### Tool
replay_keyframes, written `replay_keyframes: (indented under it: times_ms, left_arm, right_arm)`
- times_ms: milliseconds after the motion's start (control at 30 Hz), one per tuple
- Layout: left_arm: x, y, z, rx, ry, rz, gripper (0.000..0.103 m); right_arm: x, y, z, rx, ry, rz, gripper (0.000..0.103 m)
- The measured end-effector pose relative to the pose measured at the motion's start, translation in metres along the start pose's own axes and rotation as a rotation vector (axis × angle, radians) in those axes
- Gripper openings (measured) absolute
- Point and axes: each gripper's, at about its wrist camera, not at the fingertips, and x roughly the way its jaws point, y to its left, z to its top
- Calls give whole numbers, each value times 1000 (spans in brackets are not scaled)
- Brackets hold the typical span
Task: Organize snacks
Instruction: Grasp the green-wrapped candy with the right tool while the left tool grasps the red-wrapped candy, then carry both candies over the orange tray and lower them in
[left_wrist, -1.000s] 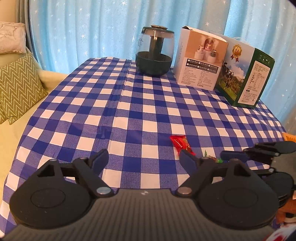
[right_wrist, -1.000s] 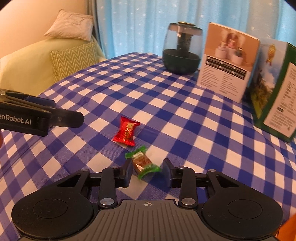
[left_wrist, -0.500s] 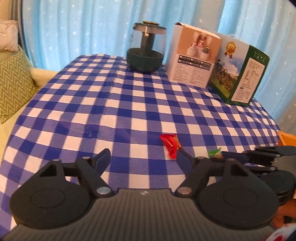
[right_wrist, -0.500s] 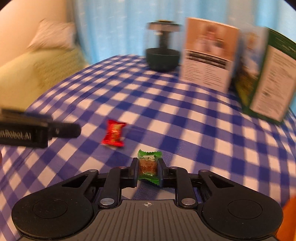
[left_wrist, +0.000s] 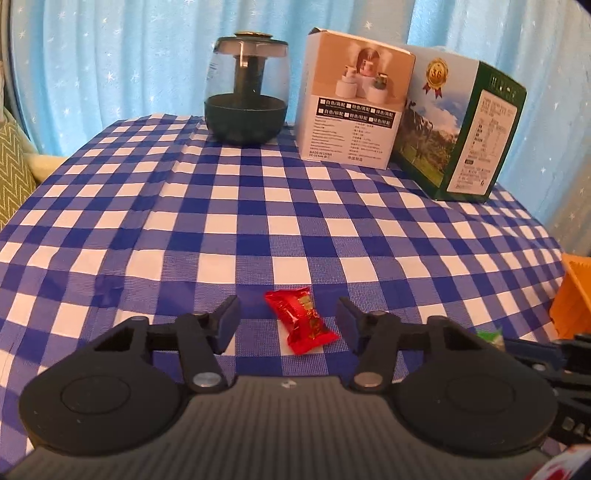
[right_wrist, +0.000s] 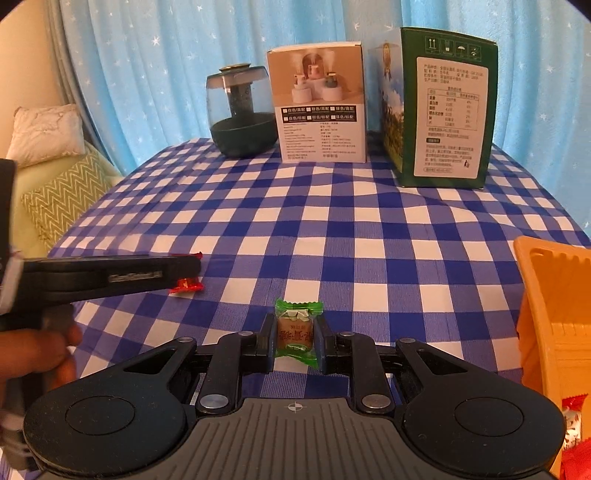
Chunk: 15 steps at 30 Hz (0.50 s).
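Note:
A red-wrapped candy (left_wrist: 301, 319) lies on the blue checked tablecloth (left_wrist: 258, 221) between the fingers of my left gripper (left_wrist: 288, 317). Its jaws are closing and stand apart from the wrapper on both sides. From the right wrist view the same red candy (right_wrist: 186, 285) shows partly behind the left gripper's finger (right_wrist: 110, 275). My right gripper (right_wrist: 295, 334) is shut on a green-wrapped candy (right_wrist: 296, 332), lifted off the cloth. An edge of that green candy (left_wrist: 489, 336) peeks out at the right of the left wrist view.
An orange basket (right_wrist: 554, 314) stands at the table's right edge, with red-wrapped snacks (right_wrist: 574, 424) below it. At the back stand a dark glass humidifier (left_wrist: 246, 107), a white box (left_wrist: 351, 118) and a green box (left_wrist: 461, 140). A sofa with cushions (right_wrist: 55, 184) is left.
My left gripper moved forward over the red candy and narrowed its jaws around it. My right gripper closed on the green candy, lifted it and swung right toward the orange basket.

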Motion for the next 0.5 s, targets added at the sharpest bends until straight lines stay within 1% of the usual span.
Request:
replay_keyframes:
  times_ms: [67, 200, 267, 300, 333, 500]
  left_arm:
    - [3, -1, 0, -3, -5, 3, 45]
    - [10, -1, -1, 2, -11, 10, 40]
    - [14, -2, -2, 22, 1, 13, 31]
    - [13, -3, -3, 29, 1, 19, 28]
    - [12, -4, -3, 36, 3, 21, 20]
    - [2, -7, -1, 46, 11, 26, 19]
  right_arm:
    - [0, -1, 0, 0, -2, 0, 21]
    - [-1, 0, -1, 5, -4, 3, 21]
    - [-2, 1, -2, 2, -5, 7, 21]
    - [-3, 1, -3, -1, -7, 6, 21]
    - [-4, 1, -4, -1, -7, 6, 21]
    - [-9, -2, -6, 8, -7, -1, 21]
